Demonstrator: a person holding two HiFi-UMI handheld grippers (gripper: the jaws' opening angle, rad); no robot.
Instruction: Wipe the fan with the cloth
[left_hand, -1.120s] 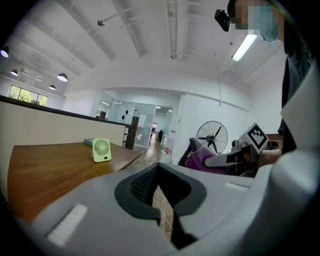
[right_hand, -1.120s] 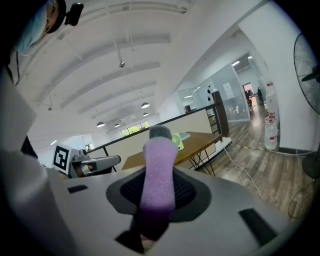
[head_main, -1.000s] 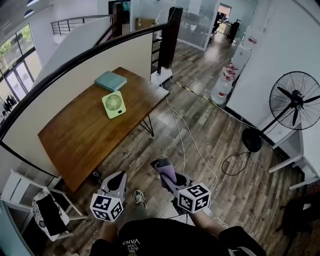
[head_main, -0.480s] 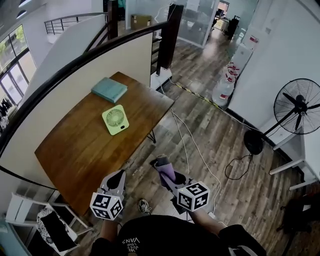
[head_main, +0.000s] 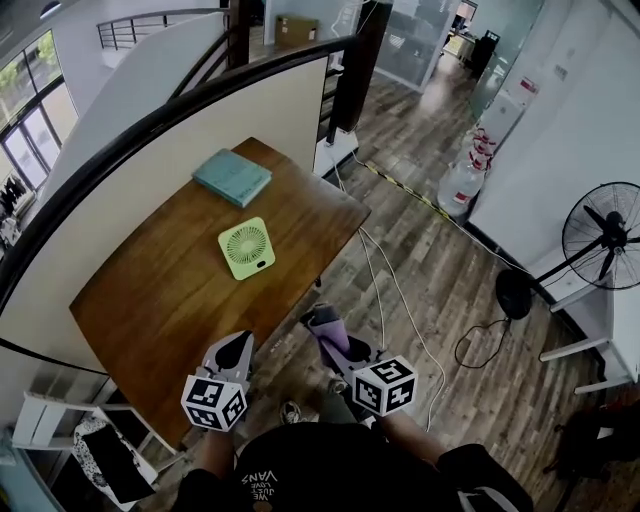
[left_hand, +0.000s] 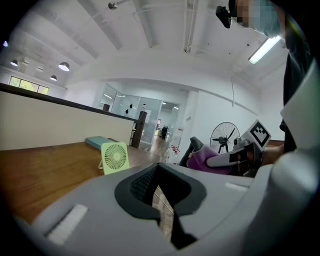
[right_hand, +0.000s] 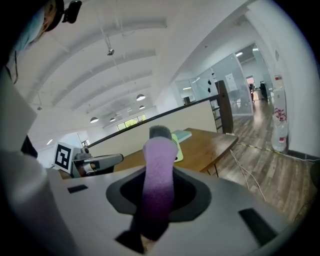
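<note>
Down by the person's waist, the right gripper is clenched on a rolled purple cloth. The cloth stands up between the jaws and ends in a greyish tip. To its left, the left gripper has its jaws drawn together with nothing between them. Both grippers point forward towards the wooden table.

Further out, the small green fan sits on the far right part of the tabletop, well apart from both grippers. From the left gripper view it looks propped upright on a little stand, its grille facing the person. Just beyond it lies a flat teal book or box, close to the curved partition behind the table. Off to the far right, a tall black pedestal fan stands on the plank floor. With the table straight ahead, the green one looks like the one meant.

As for the job, I would say the wiping has not begun. The cloth is in hand but nowhere near the fan. What seems left is to close in on the table, perhaps steady the fan with the empty left gripper, and rub the cloth over the grille and frame.
</note>
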